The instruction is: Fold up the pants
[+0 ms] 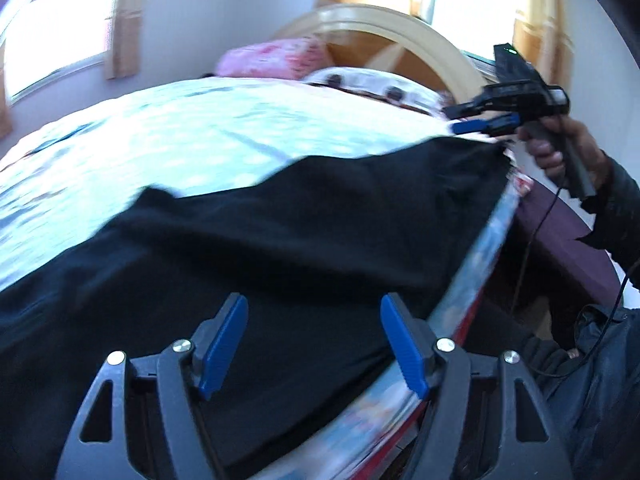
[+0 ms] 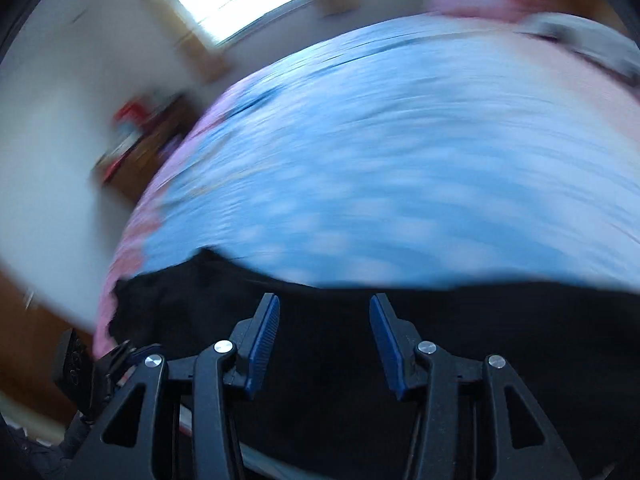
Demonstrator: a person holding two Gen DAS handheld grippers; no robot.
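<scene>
Both grippers over the black pants (image 1: pixel 280 240), nothing gripped yet. Left gripper (image 1: pixel 314 340) w/ fingers spread wide, empty, above the near end. Right gripper (image 2: pixel 324 340) likewise parted, empty, at the far end by the bed's side edge.

Best approach, probably: drop low, pinch matching hem/waist corners, lift evenly, keep cloth taut to avoid bunching.

Pants: black, matte, lying flattish along the edge of the bed (image 1: pixel 160 140) on a blue patterned cover, mild wrinkles; right view heavily blurred.
</scene>
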